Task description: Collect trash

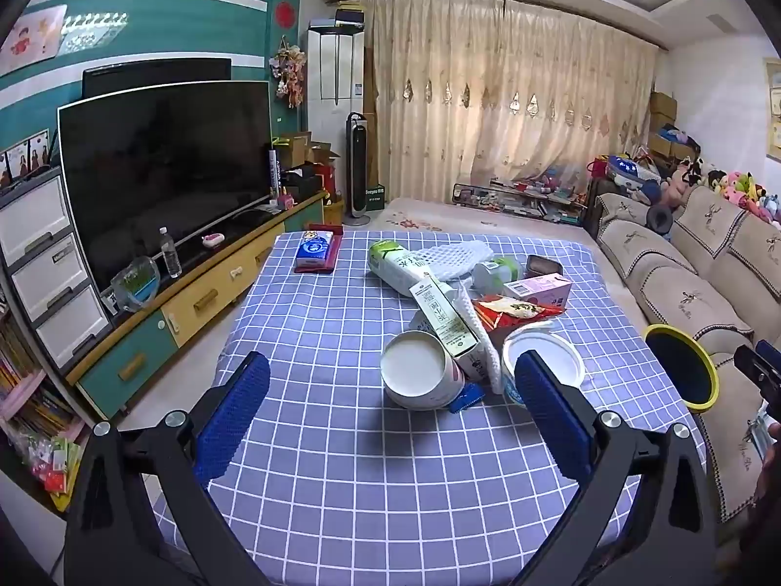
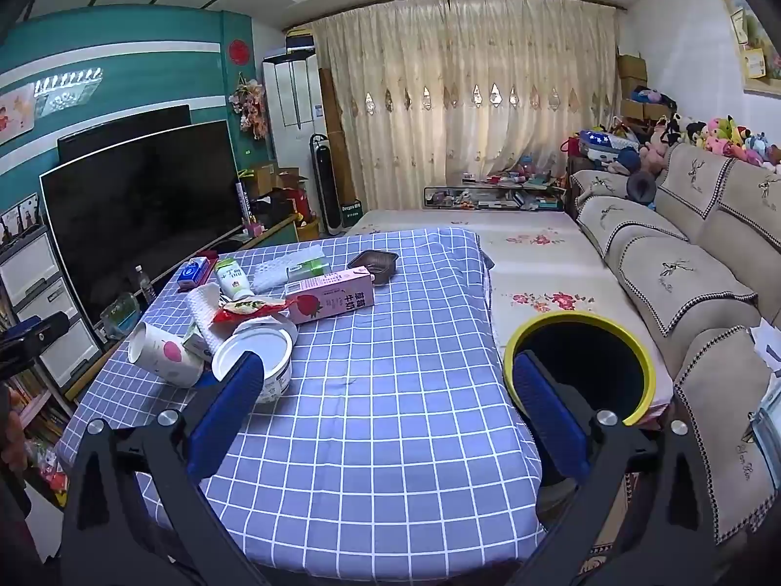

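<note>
A pile of trash lies on the blue checked tablecloth (image 1: 341, 439): a tipped white cup (image 1: 420, 371) with pink dots, a white tub (image 1: 542, 361), a long carton (image 1: 439, 312), a red snack wrapper (image 1: 512, 312), a pink milk carton (image 2: 332, 295), a white-green bottle (image 1: 395, 263) and a dark tray (image 2: 373, 263). A black bin with a yellow rim (image 2: 581, 366) stands to the right of the table. My left gripper (image 1: 390, 405) is open just short of the cup. My right gripper (image 2: 385, 400) is open over bare cloth between the tub (image 2: 256, 359) and the bin.
A tissue pack (image 1: 315, 249) lies at the table's far left. A TV (image 1: 161, 171) on a low cabinet runs along the left. A sofa (image 2: 693, 293) with cushions lines the right, and a flowered mat (image 2: 537, 268) lies between it and the table.
</note>
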`<action>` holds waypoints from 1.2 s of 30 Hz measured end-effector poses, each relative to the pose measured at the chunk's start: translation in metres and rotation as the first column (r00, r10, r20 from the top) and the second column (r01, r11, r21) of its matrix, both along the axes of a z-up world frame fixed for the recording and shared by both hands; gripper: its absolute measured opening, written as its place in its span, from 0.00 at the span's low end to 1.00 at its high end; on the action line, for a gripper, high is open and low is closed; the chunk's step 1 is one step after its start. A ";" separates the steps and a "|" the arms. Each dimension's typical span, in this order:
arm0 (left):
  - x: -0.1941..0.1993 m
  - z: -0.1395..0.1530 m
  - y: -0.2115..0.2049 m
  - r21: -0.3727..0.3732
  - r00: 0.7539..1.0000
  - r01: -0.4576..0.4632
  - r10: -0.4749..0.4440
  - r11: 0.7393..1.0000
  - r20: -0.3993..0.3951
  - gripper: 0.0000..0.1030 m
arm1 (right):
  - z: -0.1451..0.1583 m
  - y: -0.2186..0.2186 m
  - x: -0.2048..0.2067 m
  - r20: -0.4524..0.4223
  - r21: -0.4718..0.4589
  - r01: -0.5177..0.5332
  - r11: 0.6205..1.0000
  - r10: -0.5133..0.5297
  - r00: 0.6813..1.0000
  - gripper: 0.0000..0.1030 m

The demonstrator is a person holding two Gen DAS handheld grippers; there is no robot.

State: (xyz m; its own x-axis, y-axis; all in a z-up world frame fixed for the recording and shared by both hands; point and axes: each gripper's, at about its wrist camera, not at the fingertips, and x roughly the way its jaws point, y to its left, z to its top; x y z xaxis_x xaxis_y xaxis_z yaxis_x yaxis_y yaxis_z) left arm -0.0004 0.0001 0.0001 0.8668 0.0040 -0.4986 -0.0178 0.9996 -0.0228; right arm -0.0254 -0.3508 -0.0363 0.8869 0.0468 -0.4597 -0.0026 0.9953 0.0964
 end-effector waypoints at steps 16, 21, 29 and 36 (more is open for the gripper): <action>0.006 -0.003 0.000 -0.006 1.000 -0.003 0.003 1.000 -0.025 0.96 | -0.003 -0.004 0.004 -0.010 0.001 0.001 1.000 -0.001 1.000 0.94; 0.007 -0.005 -0.003 0.008 1.000 0.005 -0.005 1.000 -0.019 0.96 | -0.006 -0.004 0.004 -0.014 0.003 0.001 1.000 -0.001 1.000 0.94; 0.004 -0.002 -0.007 0.014 1.000 0.020 -0.019 1.000 -0.021 0.96 | -0.019 -0.004 0.007 -0.020 0.007 0.001 1.000 -0.001 1.000 0.94; 0.003 0.000 -0.007 0.013 0.999 0.028 -0.028 1.000 -0.024 0.96 | -0.014 -0.004 0.010 -0.025 0.012 0.003 1.000 -0.003 1.000 0.94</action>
State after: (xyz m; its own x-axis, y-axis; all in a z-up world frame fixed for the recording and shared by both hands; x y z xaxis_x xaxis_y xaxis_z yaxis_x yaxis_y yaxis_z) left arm 0.0028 -0.0067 0.0002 0.8547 -0.0132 -0.5190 0.0096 0.9999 -0.0096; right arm -0.0150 -0.3546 -0.0505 0.8752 0.0501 -0.4812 0.0027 0.9941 0.1084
